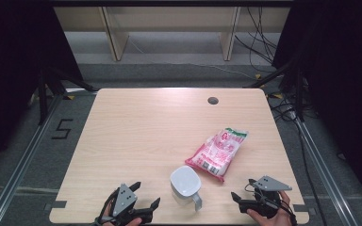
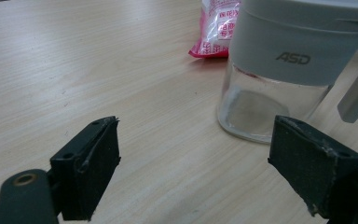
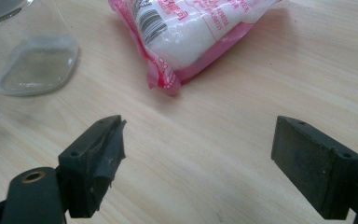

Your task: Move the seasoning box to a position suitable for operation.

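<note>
A clear glass jar (image 1: 185, 184) with a grey lid and a side handle stands near the table's front edge. Just behind it to the right lies a pink and white bag (image 1: 219, 153) of white grains. My left gripper (image 1: 146, 195) rests at the front left, open and empty, its jaws pointing toward the jar. From the left gripper view the jar (image 2: 279, 70) stands just beyond my left gripper (image 2: 198, 156), at the right jaw. My right gripper (image 1: 243, 189) sits at the front right, open. In its own view my right gripper (image 3: 198, 149) points at the bag (image 3: 191, 32), with the jar (image 3: 32, 60) at upper left.
The wooden table (image 1: 146, 127) has a round cable hole (image 1: 212, 100) near its far edge. Beyond the table is a grey floor with cables (image 1: 264, 42) and shelf legs. Metal rails run along both sides.
</note>
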A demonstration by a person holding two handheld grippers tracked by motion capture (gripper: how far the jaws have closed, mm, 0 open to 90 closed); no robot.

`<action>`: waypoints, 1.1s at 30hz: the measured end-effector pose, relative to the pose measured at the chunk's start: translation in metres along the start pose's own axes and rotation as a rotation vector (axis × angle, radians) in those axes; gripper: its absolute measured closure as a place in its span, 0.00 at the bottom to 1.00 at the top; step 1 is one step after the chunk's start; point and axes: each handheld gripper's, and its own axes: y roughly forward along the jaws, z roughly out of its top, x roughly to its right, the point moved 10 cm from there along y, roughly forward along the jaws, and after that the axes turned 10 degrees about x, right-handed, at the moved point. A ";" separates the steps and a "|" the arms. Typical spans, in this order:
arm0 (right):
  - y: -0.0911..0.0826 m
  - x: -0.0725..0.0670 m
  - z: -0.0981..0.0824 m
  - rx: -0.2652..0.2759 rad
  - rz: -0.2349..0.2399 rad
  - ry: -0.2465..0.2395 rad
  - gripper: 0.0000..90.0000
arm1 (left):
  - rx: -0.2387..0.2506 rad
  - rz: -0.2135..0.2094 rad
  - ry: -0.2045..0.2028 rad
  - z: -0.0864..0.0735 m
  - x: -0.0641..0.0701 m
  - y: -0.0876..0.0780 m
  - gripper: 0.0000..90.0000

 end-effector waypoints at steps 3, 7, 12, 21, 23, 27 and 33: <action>-0.001 -0.003 -0.001 -0.006 -0.008 0.031 0.20 | 0.011 -0.004 -0.045 0.001 0.006 0.000 0.21; 0.000 0.001 0.000 0.000 0.001 -0.006 0.20 | 0.000 -0.033 -0.029 0.001 0.019 0.003 0.29; 0.001 0.001 -0.001 -0.010 0.006 -0.025 0.20 | 0.058 -0.078 -0.042 0.010 0.031 0.004 0.40; 0.001 -0.003 -0.003 -0.027 0.006 -0.006 0.20 | 0.079 -0.250 0.000 0.014 0.074 0.008 0.84; 0.002 -0.003 -0.002 -0.023 0.015 -0.021 0.20 | 0.063 -0.270 0.020 0.013 0.079 0.008 0.91; 0.003 -0.003 -0.002 -0.019 0.024 -0.024 0.20 | 0.073 -0.303 0.006 0.012 0.092 0.017 0.96; 0.003 -0.003 -0.003 -0.027 0.033 -0.047 0.20 | 0.056 -0.298 0.010 0.005 0.097 0.033 0.97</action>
